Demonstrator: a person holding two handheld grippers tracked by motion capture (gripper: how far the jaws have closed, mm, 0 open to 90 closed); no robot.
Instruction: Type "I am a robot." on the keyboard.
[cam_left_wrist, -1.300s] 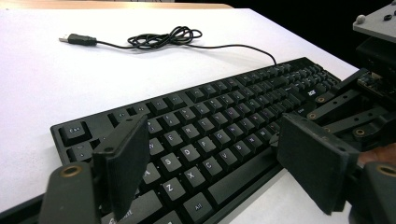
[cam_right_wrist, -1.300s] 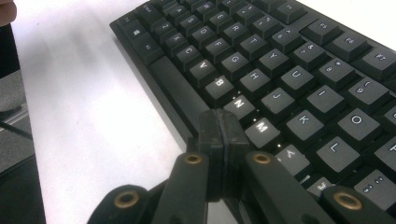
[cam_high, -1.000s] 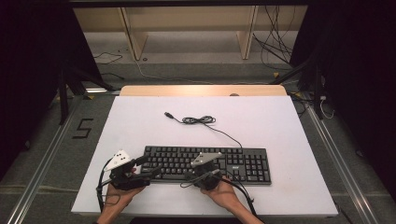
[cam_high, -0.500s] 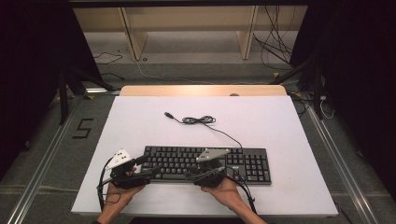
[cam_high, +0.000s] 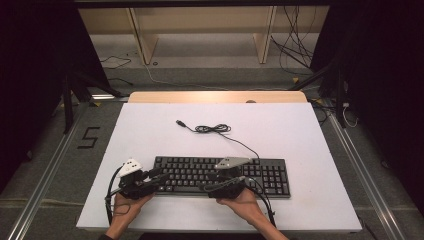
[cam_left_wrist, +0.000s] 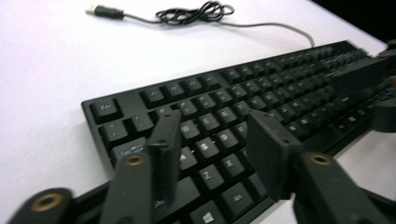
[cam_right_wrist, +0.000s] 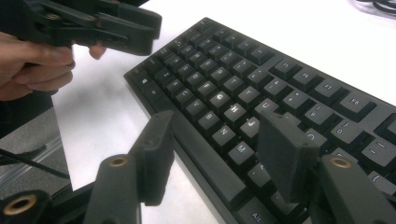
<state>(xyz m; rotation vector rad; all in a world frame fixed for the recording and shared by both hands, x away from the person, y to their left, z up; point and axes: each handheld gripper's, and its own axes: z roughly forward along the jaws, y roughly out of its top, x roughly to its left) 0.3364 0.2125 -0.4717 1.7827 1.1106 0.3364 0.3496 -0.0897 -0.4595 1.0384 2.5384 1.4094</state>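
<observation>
White tabletop carries one black keyboard, lying parallel to the near edge and close to it; dark floor and a wooden shelf frame sit beyond the far side. The keyboard's cable runs from its rear edge to a loose coil and a free plug farther back on the table, connected to nothing.

Both tools are stationed at the keyboard's near edge. The left gripper hangs over the left end of the key field. In the left gripper view its pads stand apart above the letter keys, with nothing between them; the jaws have just been closing yet remain parted, gripping nothing. The right gripper hangs over the middle of the near edge. In the right gripper view its pads straddle the space-bar row and front rim without pressing on them; these jaws have just been opening, and they too hold nothing.

Step in hand, by judgement: key operation or placement of both tools on the keyboard, not a lift, since neither tool has a hold on the body.

Next move, if a key is to be pressed: lower one pad tip squarely onto a single key, keeping the other pad clear of neighbouring keys. If the keyboard is to be shifted: set each pair of jaws across the front rim and close evenly on both sides.
</observation>
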